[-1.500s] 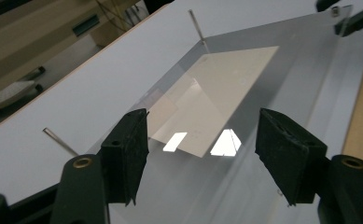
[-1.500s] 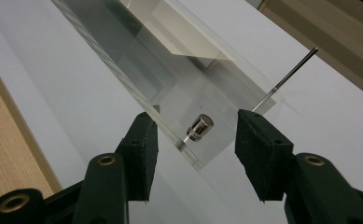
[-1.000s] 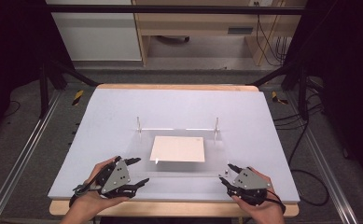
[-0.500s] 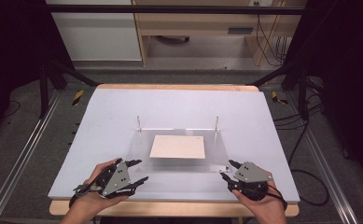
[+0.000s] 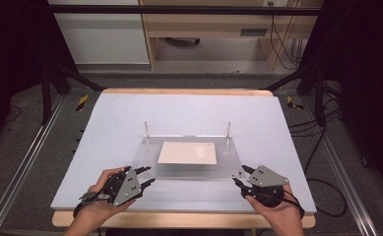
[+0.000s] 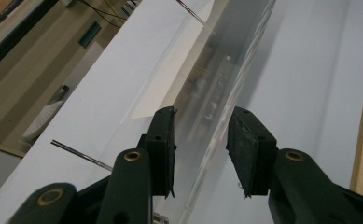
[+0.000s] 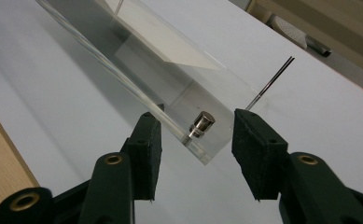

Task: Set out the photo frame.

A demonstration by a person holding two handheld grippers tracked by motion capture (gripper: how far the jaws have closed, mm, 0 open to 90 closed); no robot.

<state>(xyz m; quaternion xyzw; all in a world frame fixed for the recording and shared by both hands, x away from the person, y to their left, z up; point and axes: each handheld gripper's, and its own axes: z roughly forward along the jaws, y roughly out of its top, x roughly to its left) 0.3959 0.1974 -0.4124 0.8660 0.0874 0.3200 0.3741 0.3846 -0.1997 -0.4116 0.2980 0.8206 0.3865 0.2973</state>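
My left claw (image 5: 144, 178) sits at the near left corner of the clear acrylic plate (image 5: 189, 169), and my right claw (image 5: 242, 176) at its near right corner. The plate lies in the middle of the bench (image 5: 105, 128), raised a little on short metal standoffs (image 7: 201, 124), with a pale sheet of paper (image 5: 188, 153) under or on it and two thin upright pins (image 5: 228, 129) at its far corners. Its long axis runs left to right across the bench, so its near edge spans from one claw to the other and each hand is equally near its own corner.

In the left gripper view the plate's edge (image 6: 216, 140) runs between my jaws, which have just been closing and stand narrow, pads not yet pressing on it. In the right gripper view the corner (image 7: 207, 156) lies between half-spread jaws, also untouched. I judge the coming move to be a two-handed pinch on the near edge.
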